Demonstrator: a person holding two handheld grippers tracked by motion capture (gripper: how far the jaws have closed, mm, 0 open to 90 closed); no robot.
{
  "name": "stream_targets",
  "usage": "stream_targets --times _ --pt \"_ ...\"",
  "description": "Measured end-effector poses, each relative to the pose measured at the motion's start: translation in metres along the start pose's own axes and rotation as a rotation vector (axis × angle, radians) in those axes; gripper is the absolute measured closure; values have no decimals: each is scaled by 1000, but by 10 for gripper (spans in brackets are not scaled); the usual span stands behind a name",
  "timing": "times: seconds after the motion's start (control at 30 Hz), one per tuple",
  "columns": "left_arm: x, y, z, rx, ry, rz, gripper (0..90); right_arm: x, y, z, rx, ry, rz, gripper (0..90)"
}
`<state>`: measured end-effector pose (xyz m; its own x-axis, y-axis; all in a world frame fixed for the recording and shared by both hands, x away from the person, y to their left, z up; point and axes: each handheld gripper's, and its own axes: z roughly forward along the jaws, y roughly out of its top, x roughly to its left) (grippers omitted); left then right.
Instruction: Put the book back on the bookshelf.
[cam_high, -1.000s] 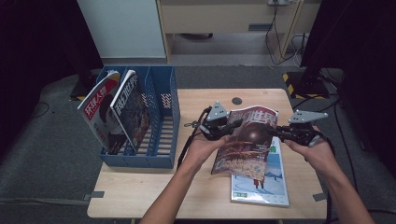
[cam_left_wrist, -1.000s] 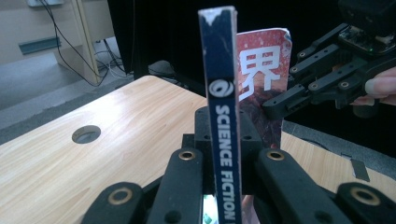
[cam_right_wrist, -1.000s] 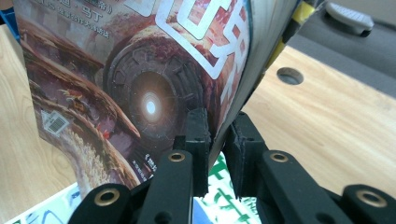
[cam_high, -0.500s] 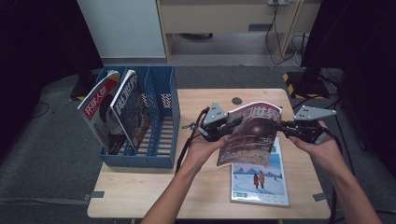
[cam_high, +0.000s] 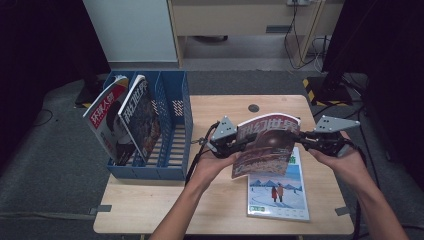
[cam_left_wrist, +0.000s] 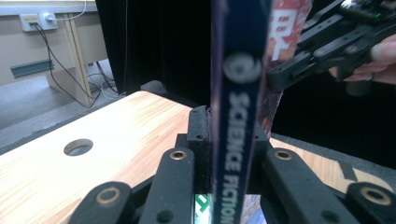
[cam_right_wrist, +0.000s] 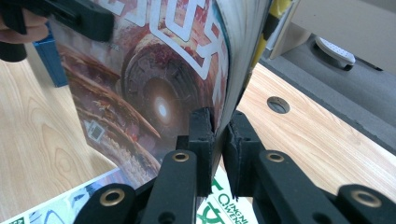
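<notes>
Jaws of your left gripper (cam_high: 239, 146), which have just been easing apart a little, pinch the spine of the red magazine (cam_high: 265, 145); your right gripper (cam_high: 306, 141) clamps its opposite edge. You hold it upright above the table (cam_high: 150, 210), over a flat magazine (cam_high: 277, 192), right of the blue rack (cam_high: 172, 125).

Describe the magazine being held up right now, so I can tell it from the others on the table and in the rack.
On the wooden table, right of the blue file rack, it is the magazine raised upright between the left gripper and the right gripper, each clamped on one edge. Its reddish-brown space-art cover and dark blue "SCIENCE FICTION" spine set it apart from the snowy-scene magazine lying flat beneath it and the two magazines leaning in the rack.
</notes>
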<state>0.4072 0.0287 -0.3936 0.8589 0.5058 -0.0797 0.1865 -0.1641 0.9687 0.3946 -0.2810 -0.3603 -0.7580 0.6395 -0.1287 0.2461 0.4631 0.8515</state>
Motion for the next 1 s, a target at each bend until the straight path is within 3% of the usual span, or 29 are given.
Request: stream_targets --times 0.4,0.77,1.0 --pt "2 -6 11 -28 -37 -44 762 1 -1 -2 -2 12 -3 824" --pt "1 -4 18 -43 -52 -61 751 0 -2 -4 -2 23 7 825" --pt "-1 -3 20 -39 -82 -65 735 0 -3 -4 -3 28 8 827"
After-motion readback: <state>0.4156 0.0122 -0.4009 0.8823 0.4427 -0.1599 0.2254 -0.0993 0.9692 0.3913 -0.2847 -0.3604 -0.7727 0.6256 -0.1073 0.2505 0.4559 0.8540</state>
